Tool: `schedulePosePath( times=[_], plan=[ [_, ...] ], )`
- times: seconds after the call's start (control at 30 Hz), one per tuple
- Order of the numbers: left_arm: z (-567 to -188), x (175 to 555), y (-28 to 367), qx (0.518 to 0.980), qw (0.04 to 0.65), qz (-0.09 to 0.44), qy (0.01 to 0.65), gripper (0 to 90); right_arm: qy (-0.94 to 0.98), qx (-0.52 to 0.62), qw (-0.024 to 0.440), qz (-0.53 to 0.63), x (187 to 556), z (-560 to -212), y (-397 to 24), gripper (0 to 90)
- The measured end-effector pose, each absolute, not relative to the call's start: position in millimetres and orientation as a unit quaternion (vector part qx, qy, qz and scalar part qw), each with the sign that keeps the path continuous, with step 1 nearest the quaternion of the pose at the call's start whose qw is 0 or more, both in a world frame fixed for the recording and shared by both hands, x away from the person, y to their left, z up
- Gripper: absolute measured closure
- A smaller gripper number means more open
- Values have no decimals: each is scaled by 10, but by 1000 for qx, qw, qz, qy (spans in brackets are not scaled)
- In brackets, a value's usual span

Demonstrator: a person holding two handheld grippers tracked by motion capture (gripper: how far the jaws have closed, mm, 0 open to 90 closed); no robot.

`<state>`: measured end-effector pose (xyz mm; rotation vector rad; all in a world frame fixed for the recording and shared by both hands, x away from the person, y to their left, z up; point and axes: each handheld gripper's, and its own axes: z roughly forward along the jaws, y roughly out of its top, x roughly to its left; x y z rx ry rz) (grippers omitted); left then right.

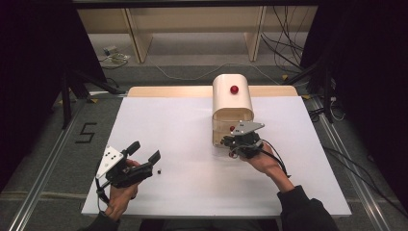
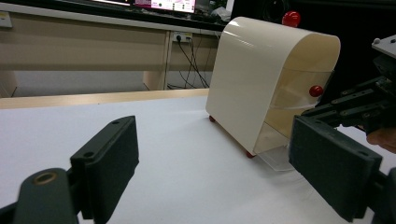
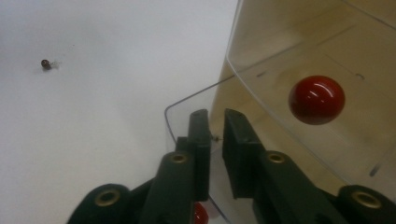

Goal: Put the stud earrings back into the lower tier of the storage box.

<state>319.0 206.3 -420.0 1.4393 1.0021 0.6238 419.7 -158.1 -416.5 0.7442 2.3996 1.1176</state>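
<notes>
A cream, round-topped box (image 1: 232, 103) stands at the back middle of the white table (image 1: 183, 125), with a red knob (image 1: 234, 89) on its top. Its front is a clear flap (image 3: 280, 56) that carries a second red knob (image 3: 316, 100). My right gripper (image 1: 227, 140) is at the lower left edge of that flap. In the right gripper view its jaws (image 3: 215, 116) stand a narrow slit apart, beside the flap's edge, and grip nothing that I can see. My left gripper (image 1: 145, 151) rests wide open and empty at the front left, facing the box (image 2: 261, 70).
A tiny dark bead (image 1: 159, 171) lies on the table just right of the left gripper. The box rests on small red feet (image 2: 251, 154). A wooden strip (image 1: 168, 91) runs along the table's far edge. Shelving and loose cables (image 1: 288, 53) lie on the floor behind.
</notes>
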Motion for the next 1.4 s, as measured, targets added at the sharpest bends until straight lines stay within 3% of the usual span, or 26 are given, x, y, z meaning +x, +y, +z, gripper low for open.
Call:
schedulePosePath(
  times=[0.1, 0.33, 0.7, 1.4],
  plan=[
    [-4202, 3192, 2063, 620, 597, 268, 432, 155, 857, 260, 191, 402, 4171, -4137, -1544, 702],
    [-4201, 3191, 2065, 620, 597, 269, 432, 155, 855, 248, 183, 416, 4134, -4080, -1478, 603],
    [-4199, 3188, 2070, 616, 598, 273, 433, 155, 830, 236, 109, 493, 4031, -3991, -1259, 451],
    [-4204, 3192, 2074, 611, 596, 278, 441, 155, 865, 193, 64, 459, 3992, -4353, -560, 372]
  ],
)
